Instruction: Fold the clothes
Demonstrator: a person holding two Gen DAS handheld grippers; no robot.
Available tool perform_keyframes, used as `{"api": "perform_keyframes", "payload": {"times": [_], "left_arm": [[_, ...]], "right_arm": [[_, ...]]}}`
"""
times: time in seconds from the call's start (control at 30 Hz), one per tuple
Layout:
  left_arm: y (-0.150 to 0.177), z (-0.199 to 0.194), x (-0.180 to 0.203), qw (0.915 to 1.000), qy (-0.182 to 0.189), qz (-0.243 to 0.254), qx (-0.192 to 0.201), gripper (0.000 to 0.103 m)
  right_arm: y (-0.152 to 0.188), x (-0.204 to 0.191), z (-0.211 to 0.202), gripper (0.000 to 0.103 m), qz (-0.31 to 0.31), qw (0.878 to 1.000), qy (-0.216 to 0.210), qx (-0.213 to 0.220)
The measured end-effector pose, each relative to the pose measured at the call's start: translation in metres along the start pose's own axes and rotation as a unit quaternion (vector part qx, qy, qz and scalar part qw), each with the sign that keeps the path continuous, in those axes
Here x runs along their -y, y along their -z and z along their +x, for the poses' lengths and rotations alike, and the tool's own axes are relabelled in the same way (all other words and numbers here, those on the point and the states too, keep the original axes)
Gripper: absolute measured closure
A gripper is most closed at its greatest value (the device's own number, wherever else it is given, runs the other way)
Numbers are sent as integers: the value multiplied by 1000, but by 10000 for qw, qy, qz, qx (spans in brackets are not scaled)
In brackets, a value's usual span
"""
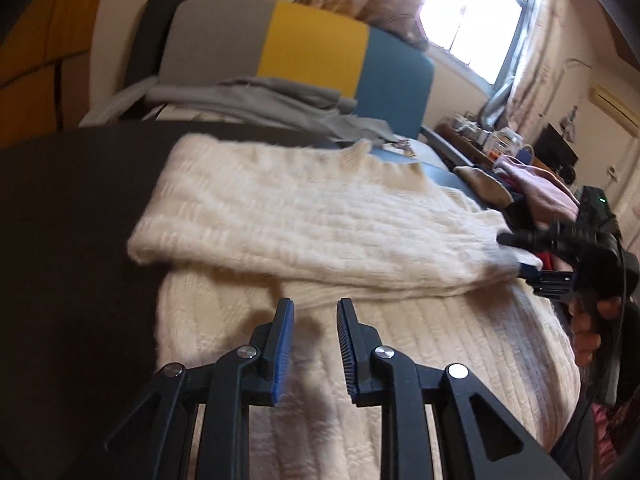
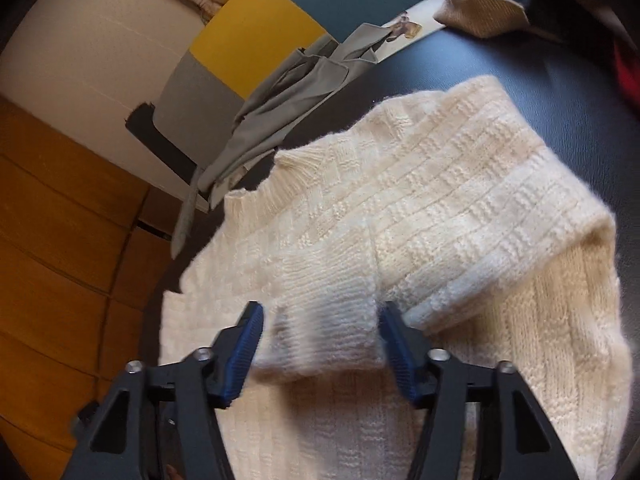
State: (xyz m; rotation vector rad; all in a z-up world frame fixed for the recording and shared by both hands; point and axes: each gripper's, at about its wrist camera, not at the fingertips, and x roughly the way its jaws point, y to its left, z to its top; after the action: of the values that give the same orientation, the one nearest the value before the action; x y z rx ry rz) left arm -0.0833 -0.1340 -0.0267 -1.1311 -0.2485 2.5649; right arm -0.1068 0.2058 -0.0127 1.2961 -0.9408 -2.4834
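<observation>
A cream knit sweater [image 1: 304, 216] lies on a dark table [image 1: 68, 216], with a sleeve folded across its body. My left gripper [image 1: 314, 308] is open and empty, hovering just above the sweater's lower body. My right gripper [image 2: 320, 316] is open, its jaws on either side of the sleeve cuff [image 2: 324, 332], which lies between them on the sweater [image 2: 460, 208]. In the left wrist view the right gripper [image 1: 516, 252] sits at the sleeve's right end, held by a hand.
A grey garment [image 1: 260, 100] lies at the table's far side, also in the right wrist view [image 2: 280, 116]. Behind it stands a grey, yellow and blue panel [image 1: 312, 52]. Cluttered clothes and a shelf [image 1: 504, 148] are at the right. A wooden wardrobe [image 2: 52, 248] stands left.
</observation>
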Motion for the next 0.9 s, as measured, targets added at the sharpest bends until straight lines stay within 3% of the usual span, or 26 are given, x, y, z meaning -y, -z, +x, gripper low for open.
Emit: {"api": "perform_keyframes", "payload": {"times": [0.03, 0.1, 0.3, 0.4, 0.5, 0.6, 0.73, 0.9], "left_arm": [[-2, 2, -2, 10000, -47, -56, -24, 81], [-7, 4, -8, 9998, -110, -144, -32, 82], [-28, 16, -21, 9993, -320, -200, -70, 82], [-39, 23, -24, 9988, -471, -161, -40, 81], [-35, 27, -43, 9960, -629, -638, -55, 81], [-29, 24, -59, 9928, -556, -1056, 51, 82], [-28, 25, -54, 9924, -781, -951, 71, 82], [-28, 31, -29, 9877, -1518, -371, 21, 82]], "right_arm": [[0, -5, 2, 88, -184, 9998, 1, -82], [-3, -21, 1, 89, -638, 9978, 134, -69], [-31, -60, -35, 90, -1618, 9827, 495, 756], [-45, -60, -36, 90, -1637, 9813, 617, 803], [-47, -46, -22, 90, -1534, 9832, 758, 642], [-41, -24, -2, 90, -1425, 9843, 968, 378], [-37, 2, 11, 90, -1182, 9872, 1051, 184], [-46, -6, -8, 90, -1202, 9860, 1017, 556]]}}
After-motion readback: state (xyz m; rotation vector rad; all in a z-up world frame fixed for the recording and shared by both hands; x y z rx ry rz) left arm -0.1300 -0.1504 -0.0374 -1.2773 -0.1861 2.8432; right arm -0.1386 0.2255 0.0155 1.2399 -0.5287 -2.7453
